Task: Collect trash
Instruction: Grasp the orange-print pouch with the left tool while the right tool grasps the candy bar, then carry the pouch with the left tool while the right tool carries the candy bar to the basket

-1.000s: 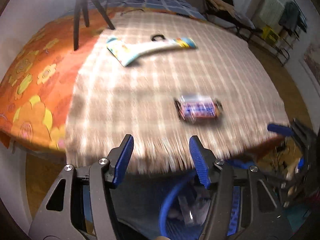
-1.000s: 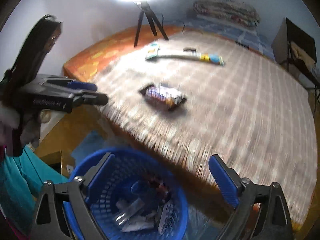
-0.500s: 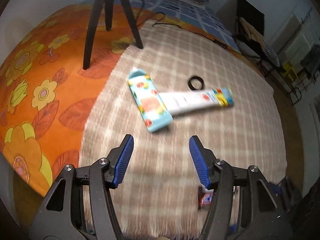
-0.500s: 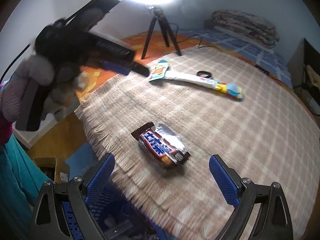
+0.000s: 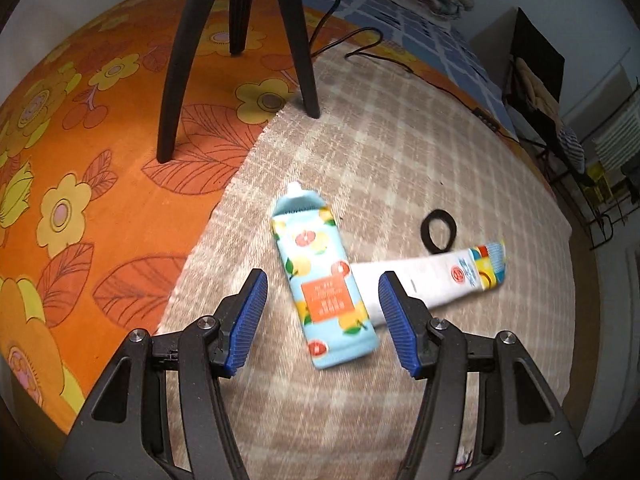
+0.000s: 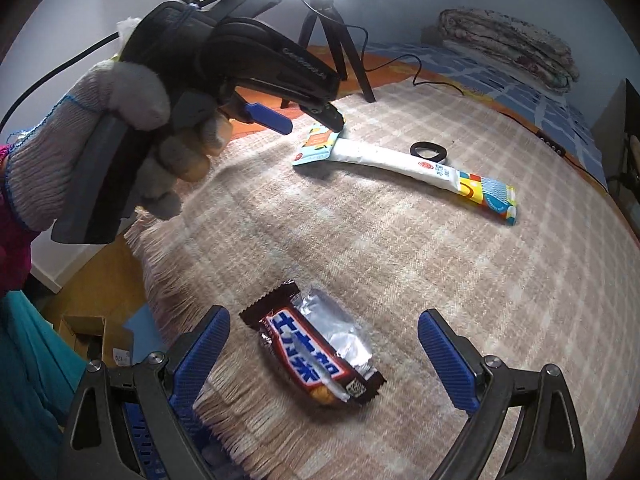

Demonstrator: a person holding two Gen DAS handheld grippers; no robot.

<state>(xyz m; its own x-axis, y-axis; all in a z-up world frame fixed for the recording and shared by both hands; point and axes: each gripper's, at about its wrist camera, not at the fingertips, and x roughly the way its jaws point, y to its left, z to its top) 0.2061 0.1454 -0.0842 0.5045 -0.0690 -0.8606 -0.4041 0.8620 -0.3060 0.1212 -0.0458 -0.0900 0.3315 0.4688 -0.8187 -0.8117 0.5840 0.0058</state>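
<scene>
Tongs first, from left to right: our left gripper [image 5: 320, 312] stands released, nothing between its pads, and it has swung away from the blanket's fringed end to hang over the pouch [image 5: 324, 280], a blue fruit-printed one with a white cap, which now lies just ahead of and between the fingers, tilted across their line. A second ago that pouch was far up the blanket [image 5: 400, 160]; now it is the nearest thing, so we judge the left hand is set for its pick. The long white wrapper [image 5: 432, 280] lies under the pouch's lower end and runs off past the right finger, so a grasp there could drag both. A black ring [image 5: 438, 230] sits beyond it, apart. Left of the left finger the blanket edge gives way to the orange sheet [image 5: 80, 160], with the tripod [image 5: 240, 40] legs ahead, well clear. Our right gripper [image 6: 322, 354] is likewise released and wide, and has come in from over the basket to frame the candy bar wrapper [image 6: 316, 352], which rests between its fingers, untouched, close to the fringe [image 6: 240, 392]. Left of its left finger the bed ends and the floor drops away; rightward the blanket is open, and the gloved left hand [image 6: 120, 120] works far ahead.
</scene>
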